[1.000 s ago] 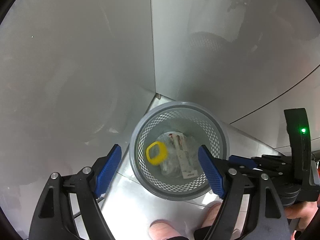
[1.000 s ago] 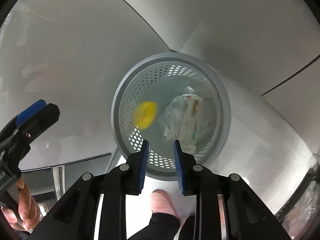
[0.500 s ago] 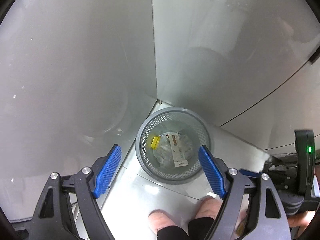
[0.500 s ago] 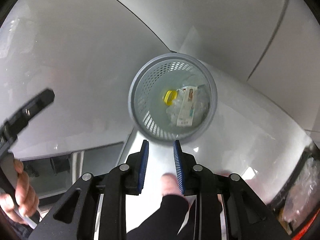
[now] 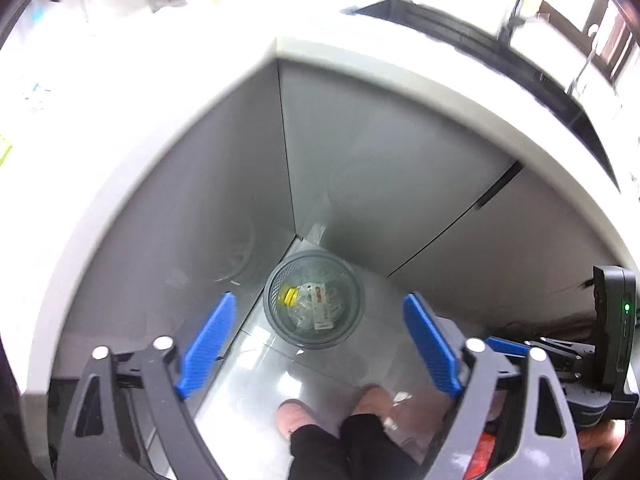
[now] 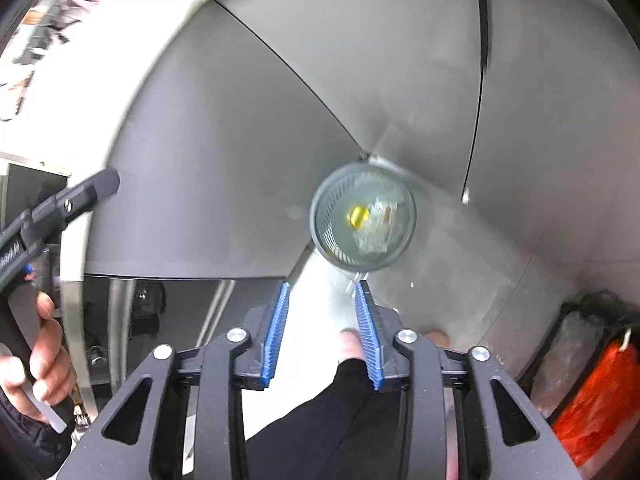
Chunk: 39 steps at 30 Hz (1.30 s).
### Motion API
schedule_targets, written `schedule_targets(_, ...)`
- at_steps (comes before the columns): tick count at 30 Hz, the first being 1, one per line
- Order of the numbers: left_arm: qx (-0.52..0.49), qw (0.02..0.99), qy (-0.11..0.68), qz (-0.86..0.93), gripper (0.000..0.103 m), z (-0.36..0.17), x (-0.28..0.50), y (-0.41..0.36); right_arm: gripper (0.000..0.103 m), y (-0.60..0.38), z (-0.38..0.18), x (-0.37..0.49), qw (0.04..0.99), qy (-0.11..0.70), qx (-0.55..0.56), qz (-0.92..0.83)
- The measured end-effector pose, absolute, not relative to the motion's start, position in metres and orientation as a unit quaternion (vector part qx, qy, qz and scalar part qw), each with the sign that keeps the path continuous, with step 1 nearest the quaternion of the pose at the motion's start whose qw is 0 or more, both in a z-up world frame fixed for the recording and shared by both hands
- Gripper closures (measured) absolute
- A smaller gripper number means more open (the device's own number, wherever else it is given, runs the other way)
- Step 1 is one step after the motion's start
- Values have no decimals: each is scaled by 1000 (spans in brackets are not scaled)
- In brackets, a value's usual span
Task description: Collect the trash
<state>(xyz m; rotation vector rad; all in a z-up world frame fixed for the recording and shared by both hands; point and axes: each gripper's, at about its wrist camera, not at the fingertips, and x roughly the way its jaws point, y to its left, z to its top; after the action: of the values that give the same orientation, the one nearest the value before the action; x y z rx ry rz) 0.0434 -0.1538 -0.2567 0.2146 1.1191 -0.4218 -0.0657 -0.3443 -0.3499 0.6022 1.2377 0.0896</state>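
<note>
A grey mesh waste bin (image 5: 276, 312) (image 6: 320, 220) stands on the floor in a corner of grey cabinet fronts, far below both grippers. Inside lie a yellow cap (image 5: 289, 295) (image 6: 357, 215), crumpled clear plastic (image 5: 304, 312) (image 6: 374, 232) and a white printed packet (image 5: 322, 308). My left gripper (image 5: 320, 322) hangs high above the bin, its blue pads wide apart and still opening, nothing between them. My right gripper (image 6: 322, 300) is also high above the bin, jaws opening, with nothing in the gap.
A white countertop (image 5: 120, 92) (image 6: 100, 80) wraps over the cabinets. The person's feet (image 5: 296, 416) and dark trouser leg (image 6: 320, 420) stand on the glossy floor below. A red bag (image 6: 596, 392) sits at the right. The other hand (image 6: 40, 360) holds the left gripper's handle.
Both grippers rose well away from the bin, which now looks much smaller, and the countertop came into view. The right jaws widened; the left widened slightly.
</note>
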Motion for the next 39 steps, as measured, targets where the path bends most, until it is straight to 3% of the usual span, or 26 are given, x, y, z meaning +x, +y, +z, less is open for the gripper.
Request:
schedule_targets(5, 73, 841, 506, -178, 15, -197, 29, -153, 68, -357, -273, -57, 811, 529, 243, 59)
schedule_targets(9, 56, 857, 487, -158, 13, -162, 37, -147, 63, -368, -224, -39, 836, 494, 232, 66)
schedule_targets(18, 39, 890, 439, -117, 9, -98, 103, -105, 58, -363, -154, 31, 864, 443, 228, 67)
schedule_targets(26, 41, 911, 401, -91, 8, -92, 194, -68, 57, -339, -123, 139, 886, 429, 170, 31)
schedule_targets(34, 13, 897, 433, -87, 8, -111, 280, -42, 56, -331, -124, 224, 880, 430, 201, 27)
schedule_targets(39, -10, 891, 449, -60, 8, -128, 307, -33, 56, -325, -128, 276, 884, 446, 138, 25)
